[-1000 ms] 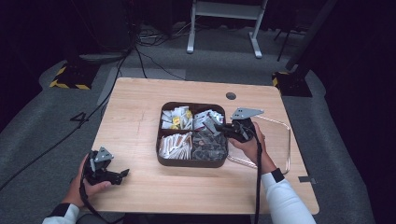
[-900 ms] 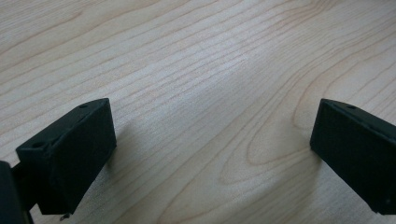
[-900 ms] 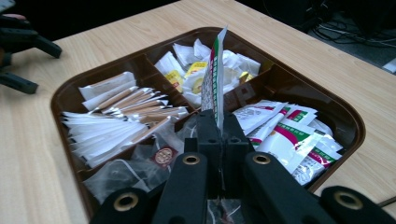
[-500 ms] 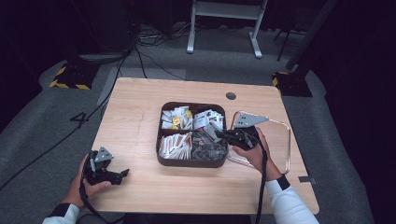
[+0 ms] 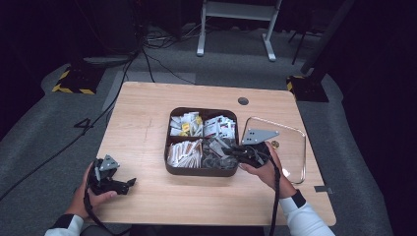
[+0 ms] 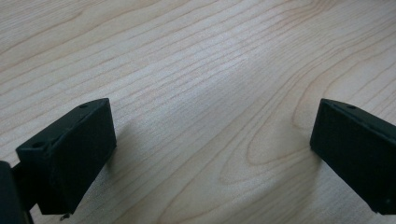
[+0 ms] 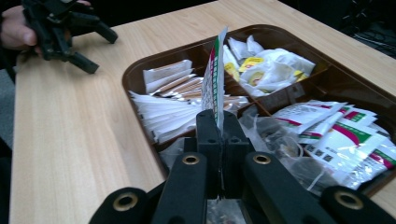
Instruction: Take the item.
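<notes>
Right gripper (image 7: 218, 122): jaws pressed together on one thin sachet (image 7: 214, 79), white with a green and red edge, which stands upright, edge-on, above the fingertips. The sachet sits over the near side of the dark brown four-compartment tray (image 5: 169, 147), above the compartment of clear wrapped items (image 5: 216, 153). In the high view this gripper (image 5: 235, 152) is at the tray's right front corner, beside a clear glass lid (image 5: 295, 147) lying flat on the wooden table (image 5: 142, 113). Left gripper (image 5: 127, 185): rests low over bare table at front left, well apart from the tray; jaws wide, nothing between them.
</notes>
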`<act>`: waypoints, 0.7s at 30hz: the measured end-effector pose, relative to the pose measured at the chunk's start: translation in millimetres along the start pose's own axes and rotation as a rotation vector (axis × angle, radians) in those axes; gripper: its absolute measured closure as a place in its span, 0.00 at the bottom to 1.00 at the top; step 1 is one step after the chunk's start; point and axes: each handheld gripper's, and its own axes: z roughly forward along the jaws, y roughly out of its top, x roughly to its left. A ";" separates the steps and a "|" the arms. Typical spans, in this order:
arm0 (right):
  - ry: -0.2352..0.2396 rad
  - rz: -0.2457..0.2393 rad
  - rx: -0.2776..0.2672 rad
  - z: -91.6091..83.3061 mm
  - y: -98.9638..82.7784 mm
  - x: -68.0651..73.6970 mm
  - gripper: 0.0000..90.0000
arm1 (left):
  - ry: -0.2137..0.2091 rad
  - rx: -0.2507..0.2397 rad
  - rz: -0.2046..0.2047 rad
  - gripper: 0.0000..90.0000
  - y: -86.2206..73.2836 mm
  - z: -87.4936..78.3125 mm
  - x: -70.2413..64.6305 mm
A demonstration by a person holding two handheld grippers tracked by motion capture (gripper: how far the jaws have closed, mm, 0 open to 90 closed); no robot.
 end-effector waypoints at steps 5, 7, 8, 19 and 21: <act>0.028 -0.018 0.006 0.6 -1.2 8.7 1.00 | 0.000 0.000 -0.001 0.01 0.0 0.0 0.0; 0.042 -0.025 0.011 1.8 -2.3 12.6 1.00 | 0.000 0.000 0.000 0.01 0.0 0.0 0.0; 0.047 -0.030 0.014 2.5 -2.6 14.8 1.00 | 0.000 0.000 -0.001 0.01 0.0 0.0 0.0; 0.106 -0.075 0.050 11.6 -6.8 35.4 1.00 | 0.000 0.000 -0.001 0.01 0.0 0.0 -0.1; 0.122 -0.077 0.060 13.8 -7.9 39.1 1.00 | 0.000 0.000 -0.001 0.01 0.0 0.0 -0.1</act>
